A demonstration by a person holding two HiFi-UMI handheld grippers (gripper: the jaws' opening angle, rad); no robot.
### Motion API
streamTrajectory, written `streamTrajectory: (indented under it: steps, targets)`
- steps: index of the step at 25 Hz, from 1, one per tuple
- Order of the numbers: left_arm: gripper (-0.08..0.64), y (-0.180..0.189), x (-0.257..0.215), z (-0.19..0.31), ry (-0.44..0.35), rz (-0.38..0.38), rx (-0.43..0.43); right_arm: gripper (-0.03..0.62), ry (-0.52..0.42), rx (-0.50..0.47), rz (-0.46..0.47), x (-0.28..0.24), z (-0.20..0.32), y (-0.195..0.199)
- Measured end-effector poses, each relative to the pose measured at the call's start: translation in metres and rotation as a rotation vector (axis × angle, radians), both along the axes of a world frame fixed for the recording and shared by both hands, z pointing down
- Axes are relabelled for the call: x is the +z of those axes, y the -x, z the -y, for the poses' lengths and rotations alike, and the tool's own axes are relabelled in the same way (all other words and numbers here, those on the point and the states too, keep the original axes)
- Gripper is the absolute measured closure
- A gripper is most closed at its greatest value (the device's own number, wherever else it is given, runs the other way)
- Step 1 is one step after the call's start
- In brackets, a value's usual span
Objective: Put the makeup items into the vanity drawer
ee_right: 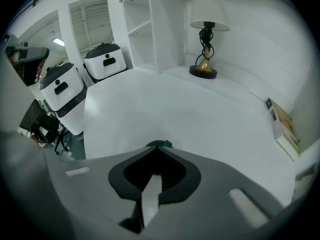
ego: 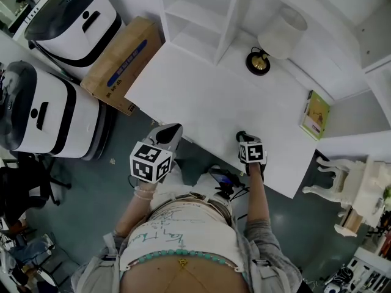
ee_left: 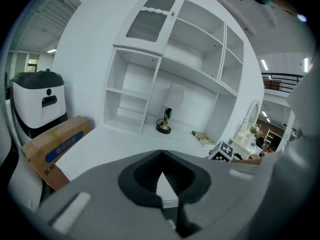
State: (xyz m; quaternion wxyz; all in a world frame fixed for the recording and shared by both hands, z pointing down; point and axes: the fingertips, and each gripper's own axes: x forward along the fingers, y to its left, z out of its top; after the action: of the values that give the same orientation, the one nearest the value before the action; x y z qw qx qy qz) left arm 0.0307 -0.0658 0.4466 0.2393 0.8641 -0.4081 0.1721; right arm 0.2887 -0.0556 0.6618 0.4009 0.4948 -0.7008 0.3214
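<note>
My right gripper (ego: 241, 135) is over the front part of the white vanity top (ego: 201, 96), pointing steeply down. Its jaws are shut, and in the right gripper view a small dark green thing (ee_right: 159, 144) sticks out at the tips of the right gripper (ee_right: 159, 149); what it is I cannot tell. My left gripper (ego: 173, 130) hangs just off the vanity's front left edge, aimed at the shelves. The jaws of the left gripper (ee_left: 161, 153) meet with nothing between them. Something dark with a blue patch (ego: 223, 179) lies below the front edge, unclear. No drawer shows plainly.
A gold-footed lamp (ego: 258, 61) and a green book (ego: 316, 115) stand at the back of the top, by the white shelves (ego: 201, 17). A cardboard box (ego: 122, 63) and two white machines (ego: 36, 112) flank the left side. An ornate white stool (ego: 345, 182) is at the right.
</note>
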Motion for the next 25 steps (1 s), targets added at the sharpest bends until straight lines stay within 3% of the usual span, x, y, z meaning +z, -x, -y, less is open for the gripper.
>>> streamTrajectory:
  steps: [10,18,25]
  targets:
    - [0.558,0.015,0.004,-0.004,0.01,-0.004,-0.04,0.503,-0.009,0.053,-0.07,0.001,0.004,-0.006]
    - [0.558,0.021,0.007,-0.004,0.017,-0.005,-0.056,0.466,-0.023,0.173,0.08,-0.002,0.007,-0.004]
    - [0.558,0.021,0.008,0.0,0.019,-0.003,-0.058,0.469,-0.012,0.176,0.08,-0.001,0.009,-0.002]
